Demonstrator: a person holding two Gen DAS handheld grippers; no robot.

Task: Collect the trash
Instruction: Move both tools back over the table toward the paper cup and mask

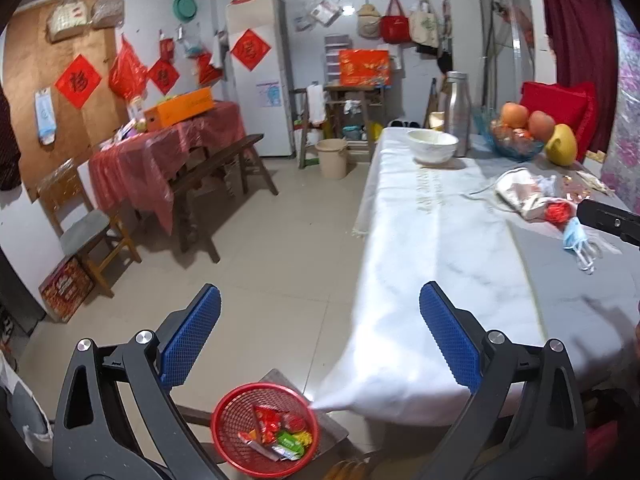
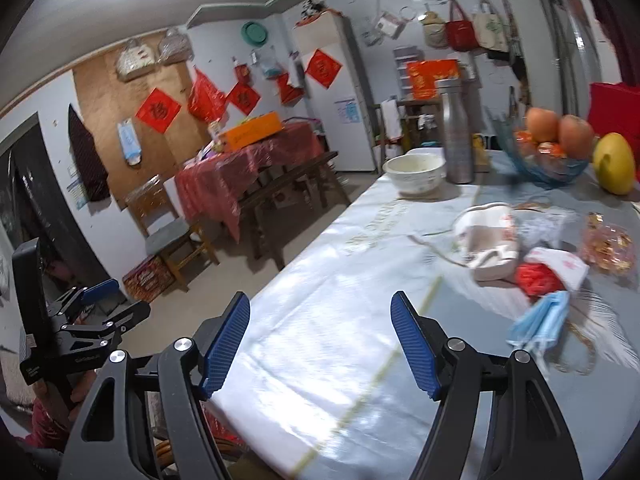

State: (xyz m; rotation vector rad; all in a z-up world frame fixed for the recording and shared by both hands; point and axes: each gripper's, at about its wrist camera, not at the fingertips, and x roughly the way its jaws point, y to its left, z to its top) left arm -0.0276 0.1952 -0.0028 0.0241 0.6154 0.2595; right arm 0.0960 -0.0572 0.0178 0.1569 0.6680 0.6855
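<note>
The left gripper [image 1: 320,336] is held with its blue pads spread wide and nothing between them, above the floor beside the worktop [image 1: 460,248]. Below it, a red mesh basket [image 1: 236,420] is seen on a low wooden stool, with red, green and yellow snack wrappers [image 1: 280,432] lying inside. The right gripper [image 2: 320,344] is likewise spread apart and empty, over the white-covered worktop [image 2: 340,320]. On that surface, toward its right side, the trash is gathered: a crumpled blue face mask [image 2: 540,320], a red wrapper [image 2: 536,278] just beside it, and a crushed white paper bag [image 2: 488,240] behind. A white bowl [image 2: 414,174] and a steel flask [image 2: 454,132] are stood farther back.
</note>
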